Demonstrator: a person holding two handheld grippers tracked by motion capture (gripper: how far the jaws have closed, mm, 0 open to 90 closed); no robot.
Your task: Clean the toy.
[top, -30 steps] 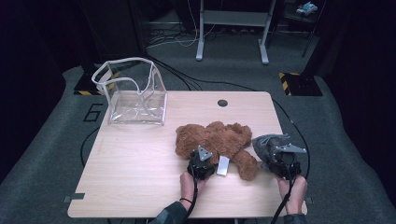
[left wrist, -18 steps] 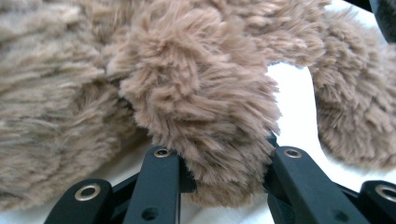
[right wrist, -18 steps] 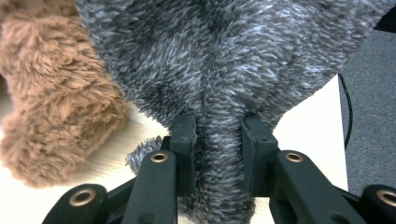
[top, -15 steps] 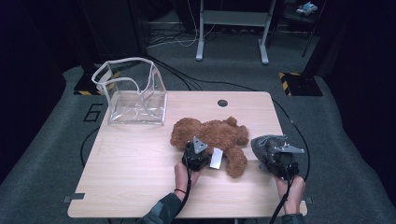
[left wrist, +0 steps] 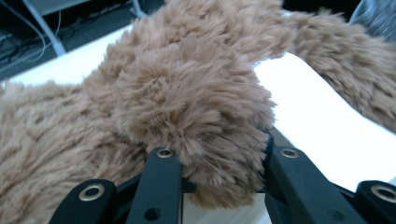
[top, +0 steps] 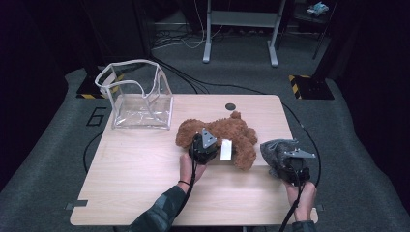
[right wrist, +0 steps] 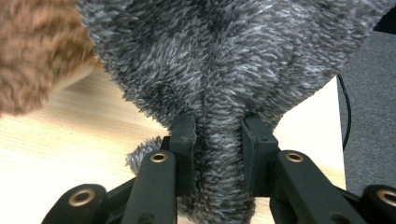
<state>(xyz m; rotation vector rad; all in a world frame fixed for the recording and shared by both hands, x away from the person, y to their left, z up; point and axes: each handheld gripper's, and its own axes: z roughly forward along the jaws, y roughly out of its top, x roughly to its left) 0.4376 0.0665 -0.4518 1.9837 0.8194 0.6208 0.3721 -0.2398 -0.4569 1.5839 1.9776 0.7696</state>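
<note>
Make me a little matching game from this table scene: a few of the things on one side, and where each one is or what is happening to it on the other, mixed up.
Things
1. fluffy brown teddy bear
2. fuzzy grey plush toy
3. clear plastic bag with white trim
4. small round black cap in the tabletop

States
A. stands open at the table's far left corner
B. pinched by the right gripper
C. sits just beyond the bear, near the far edge
D. clamped by the left gripper

Pairs: 1-D, 2-B, 3-A, 4-C
</note>
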